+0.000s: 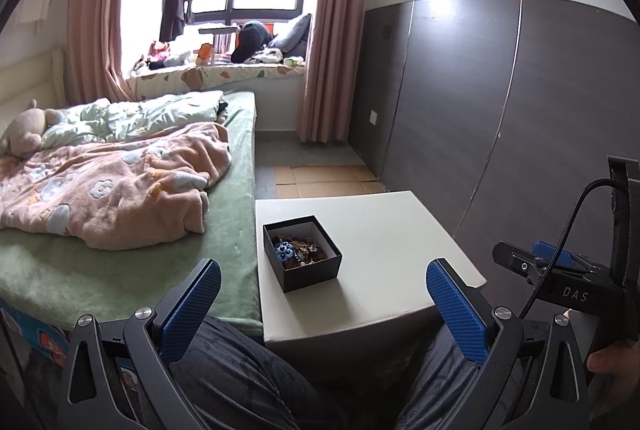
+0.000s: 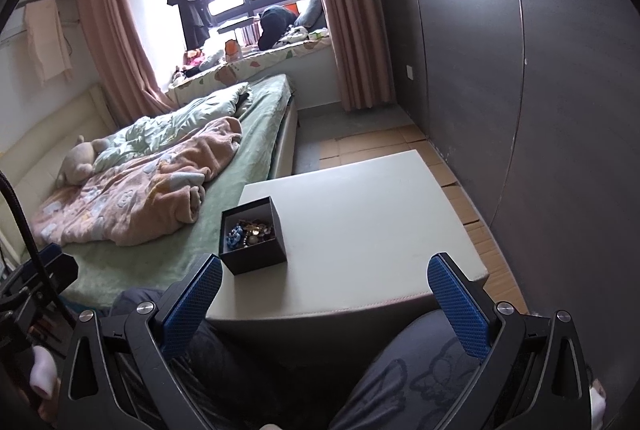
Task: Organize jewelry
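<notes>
So the jewelry [image 1: 298, 250] is all sitting heaped inside the black box [image 1: 316, 272], which sits on the white table [image 1: 392, 230] near the corner closest to the bed [image 1: 132, 262]. Nothing lies loose on the tabletop around the box. Left gripper [image 1: 324, 304] and right gripper [image 2: 324, 300] both hang back short of the box, fingers spread wide, gripping nothing. Honestly this fits either a tangled pile waiting to be sorted or pieces already gathered in, can't call it. Any reach into that box would need a careful, narrow pinch, I'd guess.
</notes>
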Motion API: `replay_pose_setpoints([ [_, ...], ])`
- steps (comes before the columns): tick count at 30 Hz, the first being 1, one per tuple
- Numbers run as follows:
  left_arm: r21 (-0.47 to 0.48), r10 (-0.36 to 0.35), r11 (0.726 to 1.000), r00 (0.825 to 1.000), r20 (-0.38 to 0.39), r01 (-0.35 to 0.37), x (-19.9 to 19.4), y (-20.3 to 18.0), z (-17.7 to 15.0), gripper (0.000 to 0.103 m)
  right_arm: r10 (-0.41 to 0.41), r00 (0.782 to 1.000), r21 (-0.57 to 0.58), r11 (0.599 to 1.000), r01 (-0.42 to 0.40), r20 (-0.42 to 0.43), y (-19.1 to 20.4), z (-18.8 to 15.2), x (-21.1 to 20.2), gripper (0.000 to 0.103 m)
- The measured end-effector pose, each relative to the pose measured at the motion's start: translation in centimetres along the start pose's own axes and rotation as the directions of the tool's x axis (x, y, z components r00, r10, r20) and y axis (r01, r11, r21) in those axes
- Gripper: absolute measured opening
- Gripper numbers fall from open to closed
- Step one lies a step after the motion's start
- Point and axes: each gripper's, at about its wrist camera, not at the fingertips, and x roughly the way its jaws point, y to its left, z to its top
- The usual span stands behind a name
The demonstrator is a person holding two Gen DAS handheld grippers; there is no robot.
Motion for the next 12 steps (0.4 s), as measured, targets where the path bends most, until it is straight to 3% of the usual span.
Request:
replay_pose_setpoints([
  [12,0.008,0.003,1.0,1.0,0.0,-0.003,-0.05,0.06,0.0,0.103,0.009,1.0,-0.006,1.0,-0.01,-0.022,0.04,-0.05,0.36,0.103],
])
